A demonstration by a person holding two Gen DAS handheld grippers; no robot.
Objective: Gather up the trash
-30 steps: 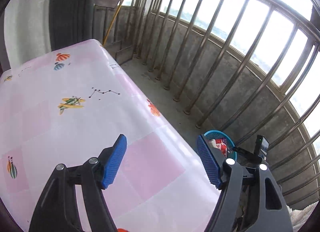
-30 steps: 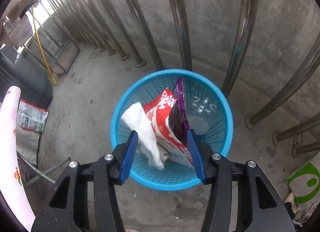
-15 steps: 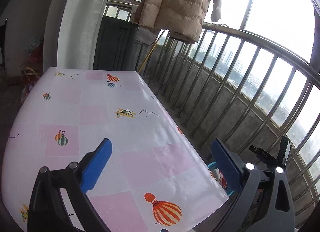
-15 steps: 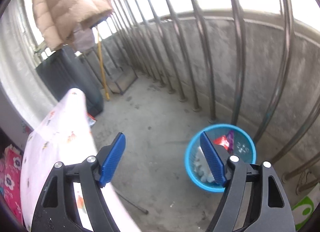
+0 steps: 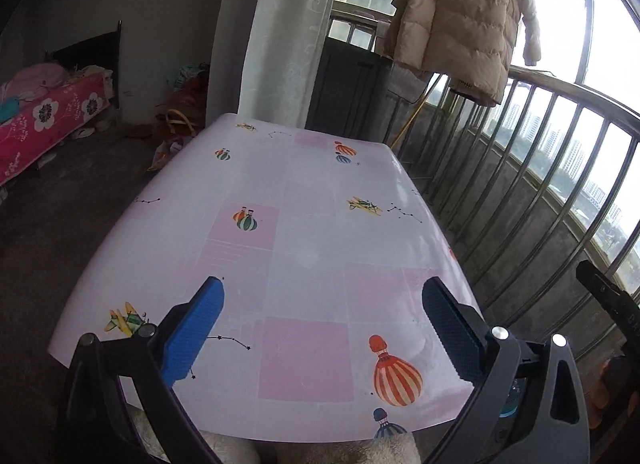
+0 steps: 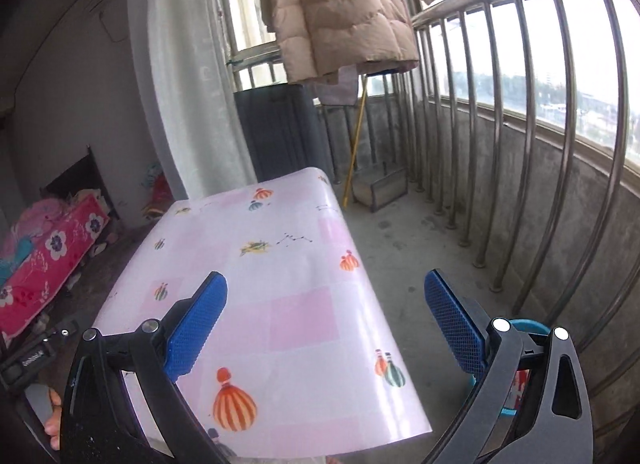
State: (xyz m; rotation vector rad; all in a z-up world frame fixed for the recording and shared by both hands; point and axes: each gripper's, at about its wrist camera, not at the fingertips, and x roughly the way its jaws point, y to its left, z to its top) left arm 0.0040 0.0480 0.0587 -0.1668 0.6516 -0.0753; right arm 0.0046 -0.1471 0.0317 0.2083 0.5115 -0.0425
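My left gripper [image 5: 322,284] is open over the near end of the table [image 5: 312,223], which wears a pink-and-white cloth with balloon prints. No trash shows on the cloth. My right gripper [image 6: 326,276] hangs above the table's near right corner [image 6: 260,284], its jaws opening with nothing between them. The blue trash basket [image 6: 524,326] stands on the floor by that corner, mostly hidden behind the right finger. A red-and-white packet [image 6: 520,382] peeks out of it. A sliver of the basket [image 5: 510,404] also shows in the left wrist view.
A metal railing [image 6: 532,167] runs along the right over a concrete floor. A beige puffer jacket [image 5: 464,19] hangs above a dark cabinet [image 5: 352,91]. A yellow-handled broom [image 6: 356,143] and a dustpan [image 6: 380,187] stand past the table. A bed with a pink floral cover [image 5: 44,119] lies at left.
The right gripper rose away from the basket, swung toward the table and spread its jaws wide. The left gripper pulled back and turned along the table, its jaws wider too.
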